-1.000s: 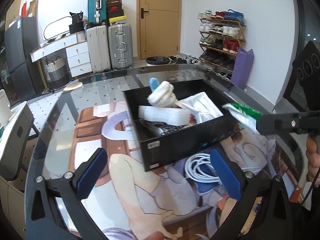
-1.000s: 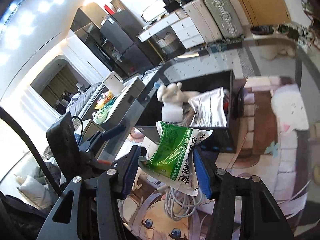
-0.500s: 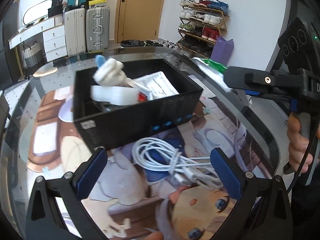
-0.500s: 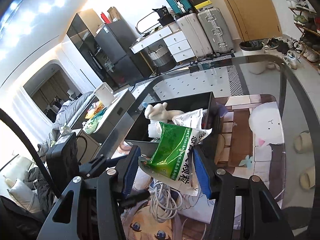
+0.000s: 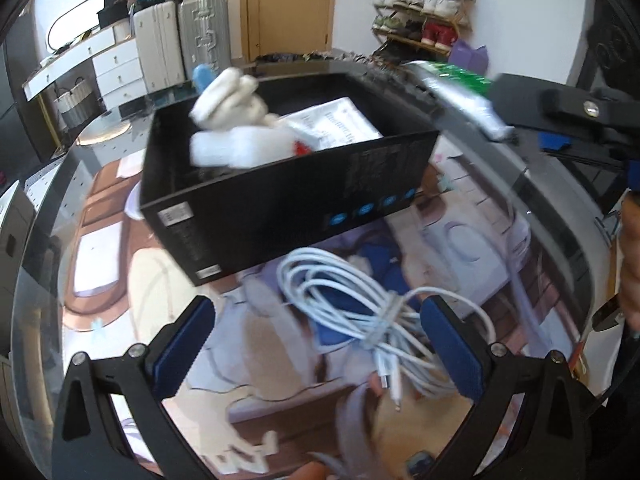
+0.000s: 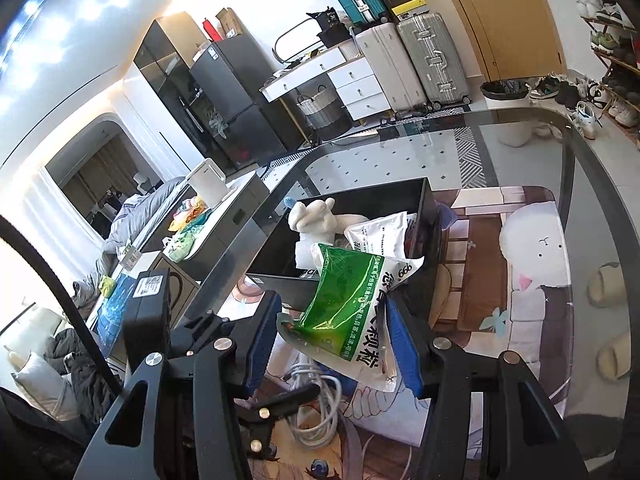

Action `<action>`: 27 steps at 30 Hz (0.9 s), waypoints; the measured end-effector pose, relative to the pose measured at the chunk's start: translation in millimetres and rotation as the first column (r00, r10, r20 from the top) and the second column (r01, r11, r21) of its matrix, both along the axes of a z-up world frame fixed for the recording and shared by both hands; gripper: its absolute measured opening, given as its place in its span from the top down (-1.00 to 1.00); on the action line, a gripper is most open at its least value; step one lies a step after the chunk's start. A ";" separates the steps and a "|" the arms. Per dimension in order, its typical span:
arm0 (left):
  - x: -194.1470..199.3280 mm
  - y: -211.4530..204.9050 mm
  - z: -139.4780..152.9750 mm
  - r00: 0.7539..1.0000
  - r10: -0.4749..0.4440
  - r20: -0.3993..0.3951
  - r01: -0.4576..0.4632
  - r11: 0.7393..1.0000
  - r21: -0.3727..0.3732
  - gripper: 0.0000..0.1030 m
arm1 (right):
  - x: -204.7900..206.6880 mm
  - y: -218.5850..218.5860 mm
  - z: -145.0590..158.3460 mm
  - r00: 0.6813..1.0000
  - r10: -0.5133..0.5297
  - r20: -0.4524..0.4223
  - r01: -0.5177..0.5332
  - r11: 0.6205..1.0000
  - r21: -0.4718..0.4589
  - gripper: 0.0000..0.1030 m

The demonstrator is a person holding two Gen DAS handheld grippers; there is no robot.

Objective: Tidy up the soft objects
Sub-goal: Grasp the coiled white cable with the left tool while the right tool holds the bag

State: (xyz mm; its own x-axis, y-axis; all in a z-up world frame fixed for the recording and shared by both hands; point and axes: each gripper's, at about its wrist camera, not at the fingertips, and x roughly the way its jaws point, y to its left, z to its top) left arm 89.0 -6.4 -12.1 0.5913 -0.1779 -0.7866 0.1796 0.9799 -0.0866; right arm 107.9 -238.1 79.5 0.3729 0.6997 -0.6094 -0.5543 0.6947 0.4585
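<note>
A black box stands on the glass table and holds a white soft toy, white foam and a white packet. My right gripper is shut on a green and white packet, held above the table just beside the box; the packet also shows in the left wrist view. My left gripper is open and empty, low over a coiled white cable in front of the box.
The glass table lies over a printed cartoon mat. Suitcases, a white dresser and a shoe rack stand behind. A side cabinet is left of the table.
My left gripper has moved closer to the white cable, which now lies between its fingers. My right gripper has lifted the green packet a little toward the box.
</note>
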 end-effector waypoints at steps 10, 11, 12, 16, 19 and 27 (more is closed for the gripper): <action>4.5 13.8 -3.9 1.000 -0.001 -0.030 0.000 1.000 -0.025 -1.00 | 0.1 3.3 -2.0 1.000 0.019 -0.002 -0.019 1.000 -0.008 -0.04; 4.7 14.5 -4.4 0.999 0.002 -0.033 -0.003 0.999 -0.034 -1.00 | 0.2 4.0 -2.6 1.000 0.020 -0.002 -0.020 1.000 -0.010 -0.04; 5.1 16.0 -5.5 0.999 0.007 -0.038 -0.009 0.999 -0.049 -1.00 | 0.3 4.6 -3.1 1.000 0.023 -0.003 -0.023 1.000 -0.011 -0.04; 8.4 19.9 -11.6 0.997 0.028 -0.066 -0.037 0.991 -0.126 -1.00 | -0.3 6.3 -2.8 1.000 0.030 -0.002 -0.030 0.999 -0.012 -0.04; 8.1 19.0 -12.6 0.998 0.035 -0.060 -0.043 0.988 -0.147 -1.00 | 0.0 6.9 -3.8 0.999 0.032 -0.004 -0.032 0.999 -0.013 -0.04; 2.1 -5.3 -13.7 0.999 -0.015 -0.034 0.011 0.993 -0.117 -0.97 | 0.2 9.0 -5.7 0.999 0.043 -0.008 -0.043 0.999 -0.019 -0.04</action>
